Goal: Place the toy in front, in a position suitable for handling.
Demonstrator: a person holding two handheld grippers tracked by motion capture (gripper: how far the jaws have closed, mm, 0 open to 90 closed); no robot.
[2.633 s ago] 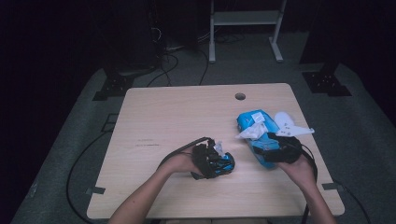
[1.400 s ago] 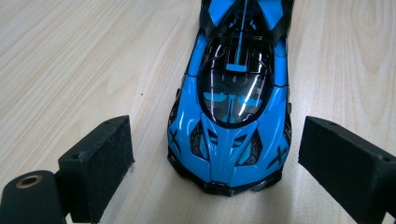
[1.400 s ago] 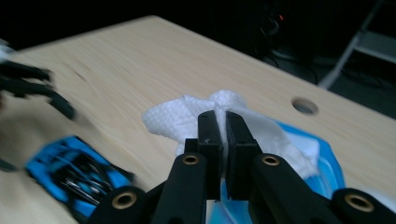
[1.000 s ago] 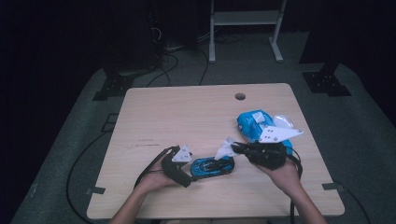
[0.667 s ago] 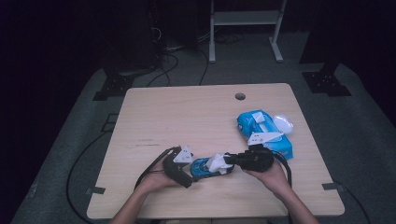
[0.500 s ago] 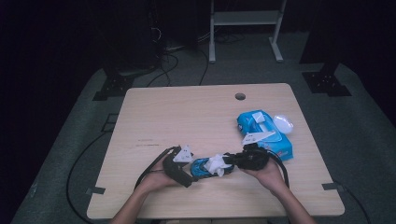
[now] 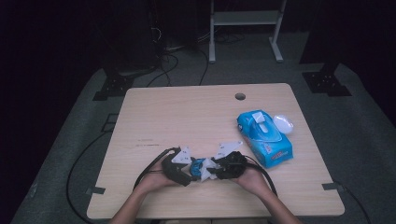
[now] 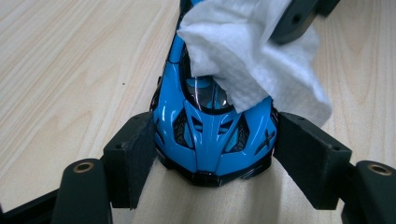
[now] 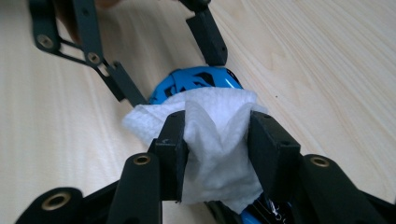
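A small blue toy car [image 8: 212, 135] lies on the wooden table [image 7: 187, 112] near the front edge, and my left gripper [image 8: 212, 158] is shut on its nose, one pad on each side. My right gripper [image 9: 217, 140] is shut on a white wipe [image 9: 212, 140] and presses it onto the car's roof and windscreen. In the high view the two grippers meet head-on over the car [image 7: 197, 165], the left gripper [image 7: 187, 169] from the left and the right gripper [image 7: 214, 169] from the right. The wipe [image 8: 252, 60] covers the rear half of the car.
A blue pack of wipes [image 7: 265, 137] lies at the right of the table, with a white lid or pad [image 7: 283, 124] beside it. A round cable hole [image 7: 240, 96] sits near the far edge. Cables trail off the front edge from both grippers.
My right gripper has carried the wipe from the pack leftward to the car and now rests it on the car. The left gripper has kept its hold on the car.
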